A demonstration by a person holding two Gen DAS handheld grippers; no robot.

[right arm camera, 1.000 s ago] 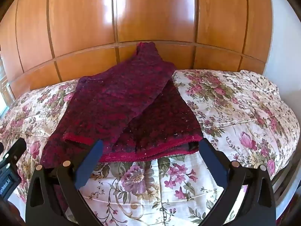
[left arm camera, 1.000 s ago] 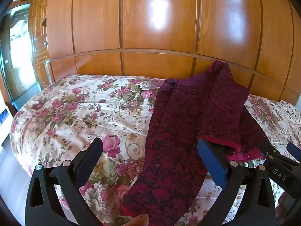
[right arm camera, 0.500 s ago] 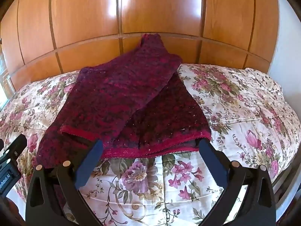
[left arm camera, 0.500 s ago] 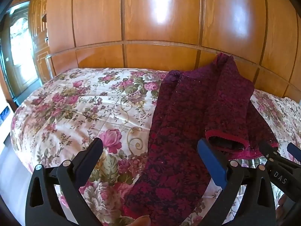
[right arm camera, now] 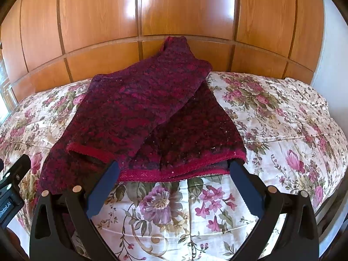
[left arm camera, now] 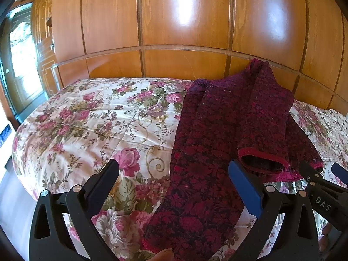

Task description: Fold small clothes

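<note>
Maroon knit top (right arm camera: 152, 117) flat on floral quilt (right arm camera: 271, 117), partly folded: one sleeve (right arm camera: 139, 108) laid diagonally across body, red-trimmed cuff (left arm camera: 261, 158) toward near edge, cuff mouth gaping a bit. Red hem (right arm camera: 174, 174) along near side, w/ top's narrow end up against wood headboard (right arm camera: 187, 17). In left view, other long strip of top (left arm camera: 195, 195) running down toward cam, reaching near edge of quilt (left arm camera: 87, 126).

Left gripper (left arm camera: 174, 174): spread wide, nothing between fingers; hovering over quilt & strip, right finger (left arm camera: 243, 184) just in front of cuff. Contact w/ fabric: can't tell. Fingertip of person (left arm camera: 163, 255) at bottom edge.

Right gripper (right arm camera: 174, 174): also spread wide, empty, fingers framing hem; left finger (right arm camera: 104, 187) overlapping hem corner in view, right finger (right arm camera: 245, 184) at hem's other end. Touching or just above: can't tell.

Grippers side by side, near each other: right one (left arm camera: 322, 189) at right edge of left view, left one (right arm camera: 10, 184) at left edge of right view.

Door w/ bright glass (left arm camera: 21, 61) far left.
</note>
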